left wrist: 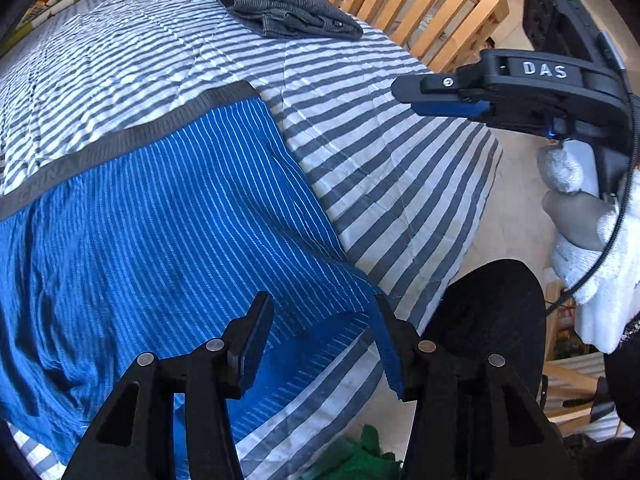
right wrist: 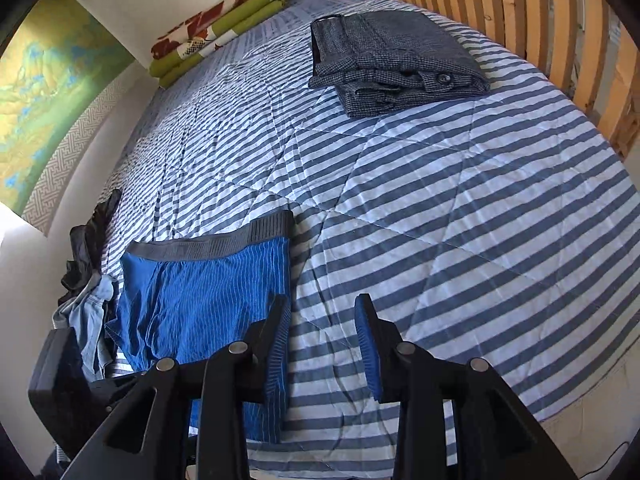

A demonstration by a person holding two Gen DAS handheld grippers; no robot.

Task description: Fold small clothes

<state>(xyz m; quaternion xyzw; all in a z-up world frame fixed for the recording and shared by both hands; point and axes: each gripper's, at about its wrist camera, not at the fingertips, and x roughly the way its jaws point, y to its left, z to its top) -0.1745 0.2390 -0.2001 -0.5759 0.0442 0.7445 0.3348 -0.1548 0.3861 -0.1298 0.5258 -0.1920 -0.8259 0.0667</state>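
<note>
While the blue striped boxer briefs w/ grey waistband (right wrist: 200, 296) are laid flat on the blue-and-white striped quilted bed cover (right wrist: 440, 208), near its front edge, no fold is seen in them yet. Waistband is turned away from the cameras, leg hems toward the person; prob. so sides can be folded inward first.

Left gripper (left wrist: 320, 344) is held low over the right leg hem, jaws spread wide, nothing pinched; hem corner sits just beside its right finger, so a grab of that corner is judged likely next. Right gripper (right wrist: 324, 344) is poised over bare cover just beside the briefs' right edge; in its own view the jaws are parted and empty, though from the left wrist view they look nearly together. It is gripped by a hand in a white knit glove (left wrist: 596, 264).

Folded dark grey tweed shorts (right wrist: 396, 60) are parked well apart at the far side by the wooden slatted rail (right wrist: 540, 20), apparently the done pile. Crumpled dark and light-blue garments (right wrist: 88, 280) are heaped left of the briefs, prob. awaiting folding.
</note>
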